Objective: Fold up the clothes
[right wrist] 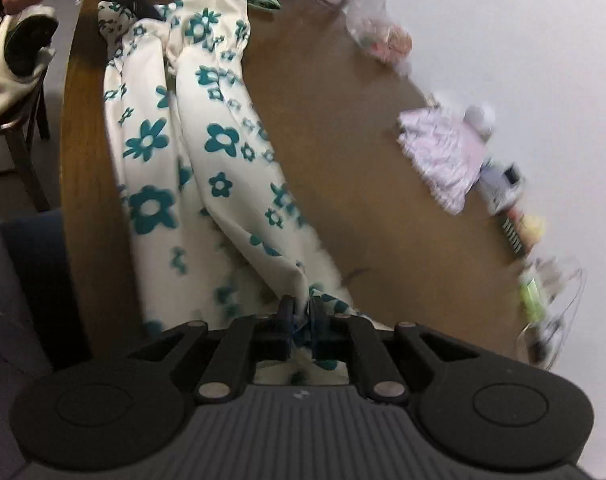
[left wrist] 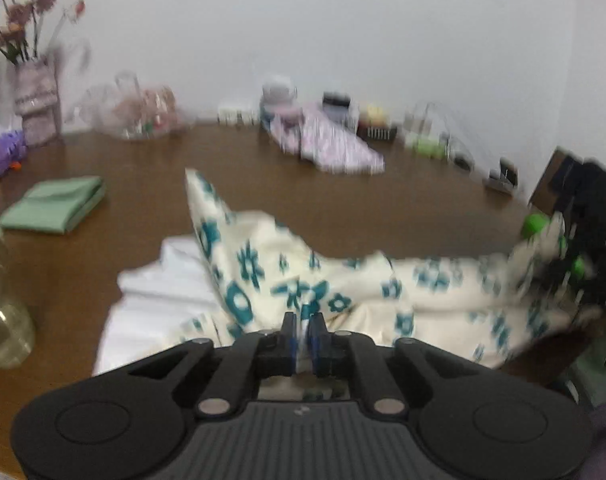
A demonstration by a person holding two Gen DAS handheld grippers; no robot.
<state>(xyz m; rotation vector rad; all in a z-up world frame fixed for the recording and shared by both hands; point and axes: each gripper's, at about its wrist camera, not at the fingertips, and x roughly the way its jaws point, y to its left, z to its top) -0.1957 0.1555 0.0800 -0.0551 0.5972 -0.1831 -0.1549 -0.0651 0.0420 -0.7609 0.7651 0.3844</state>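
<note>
While both grippers are clamped on cloth, the fold itself is hardly begun. Your left gripper (left wrist: 301,322) pinches one end of the floral garment (left wrist: 263,264), and your right gripper (right wrist: 301,308) pinches the other end, so the cloth hangs stretched between them along the near edge of the table (left wrist: 343,200), part of it sagging onto the wood. By my reading you have it lifted for a first fold; laying it flat, doubling it and squaring it are all left. The garment is thin and cream, printed with teal flowers, still creased and bunched at both pinches. A white cloth (left wrist: 155,292) lies under it near the left end. Farther left, a green piece (left wrist: 55,204) sits folded; toward the far edge, a pink one (left wrist: 331,144) lies folded too.
</note>
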